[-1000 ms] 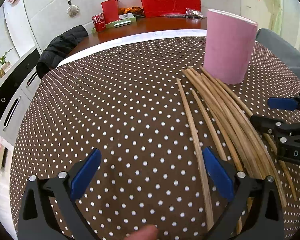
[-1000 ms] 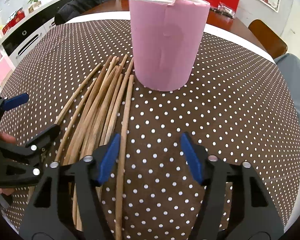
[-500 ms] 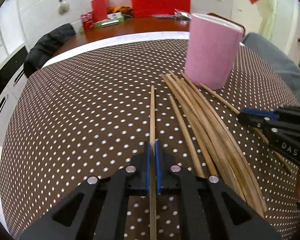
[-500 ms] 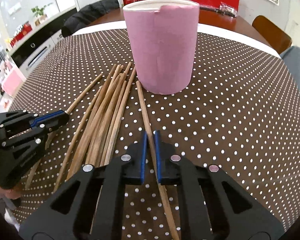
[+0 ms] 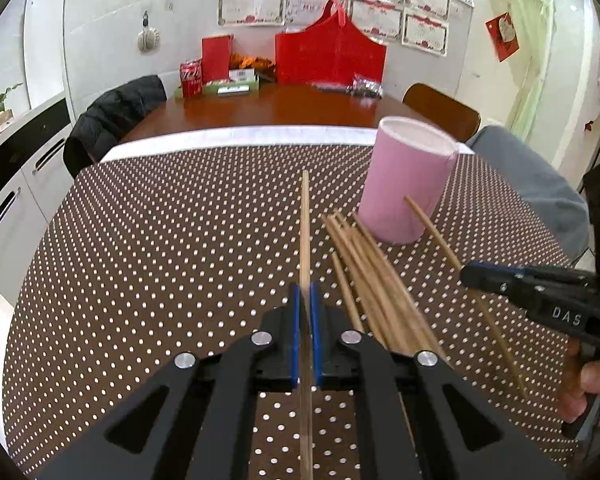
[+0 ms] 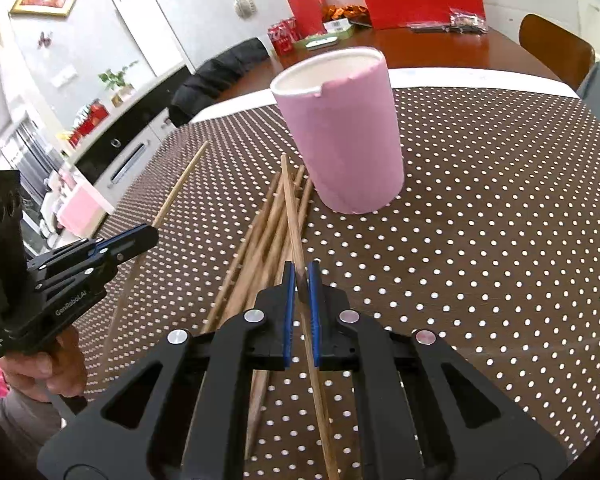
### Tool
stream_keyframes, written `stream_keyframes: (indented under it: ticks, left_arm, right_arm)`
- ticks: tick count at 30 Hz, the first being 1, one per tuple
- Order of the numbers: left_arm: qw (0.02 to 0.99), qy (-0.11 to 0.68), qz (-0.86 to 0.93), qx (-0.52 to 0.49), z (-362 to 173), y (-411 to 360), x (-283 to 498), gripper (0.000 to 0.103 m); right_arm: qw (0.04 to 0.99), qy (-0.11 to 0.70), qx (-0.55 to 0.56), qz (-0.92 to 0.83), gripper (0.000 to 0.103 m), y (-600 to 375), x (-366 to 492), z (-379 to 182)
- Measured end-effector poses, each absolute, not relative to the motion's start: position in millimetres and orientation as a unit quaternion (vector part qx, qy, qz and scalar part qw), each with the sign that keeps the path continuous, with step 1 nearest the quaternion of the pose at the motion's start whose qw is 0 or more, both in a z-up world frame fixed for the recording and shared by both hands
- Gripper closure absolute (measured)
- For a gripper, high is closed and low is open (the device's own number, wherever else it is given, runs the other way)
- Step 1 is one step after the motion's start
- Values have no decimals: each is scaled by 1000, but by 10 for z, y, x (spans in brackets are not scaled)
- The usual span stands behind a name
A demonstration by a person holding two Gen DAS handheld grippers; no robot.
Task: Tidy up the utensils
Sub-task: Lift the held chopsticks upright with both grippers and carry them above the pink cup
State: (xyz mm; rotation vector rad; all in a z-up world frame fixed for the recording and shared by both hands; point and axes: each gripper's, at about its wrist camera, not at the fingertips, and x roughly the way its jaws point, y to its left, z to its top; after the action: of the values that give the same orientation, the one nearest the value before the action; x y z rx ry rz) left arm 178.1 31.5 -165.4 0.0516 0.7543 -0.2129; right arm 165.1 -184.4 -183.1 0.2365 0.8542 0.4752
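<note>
My left gripper (image 5: 305,292) is shut on one wooden chopstick (image 5: 304,224) and holds it raised above the table, pointing away. My right gripper (image 6: 300,276) is shut on another chopstick (image 6: 290,204), also lifted, its tip close to the pink cup. The pink cup (image 5: 408,188) stands upright and open on the dotted tablecloth; it also shows in the right wrist view (image 6: 344,132). A bundle of several chopsticks (image 5: 368,276) lies on the cloth in front of the cup, and shows in the right wrist view (image 6: 260,240). The right gripper appears in the left wrist view (image 5: 472,272).
The brown white-dotted tablecloth (image 5: 160,260) covers the table. Behind it a wooden table (image 5: 276,108) holds a red bag (image 5: 332,56), a red can and boxes. A chair with a black jacket (image 5: 116,116) stands at the far left; cabinets line the left wall.
Both grippers closed on a chopstick each and have lifted them off the cloth; both cameras now look from higher up and the held sticks point toward the cup.
</note>
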Motion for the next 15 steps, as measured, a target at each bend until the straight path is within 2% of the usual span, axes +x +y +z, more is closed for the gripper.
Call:
stream_keyframes:
  ticks: [9, 15]
  left_arm:
    - [934, 334, -125, 1, -1447, 347, 1634, 98]
    - [953, 258, -156, -39, -1001, 360, 1707, 98]
  right_arm:
    - [877, 367, 159, 267, 96, -1967, 1545, -1644]
    - [893, 287, 204, 280, 97, -2147, 1397, -1163]
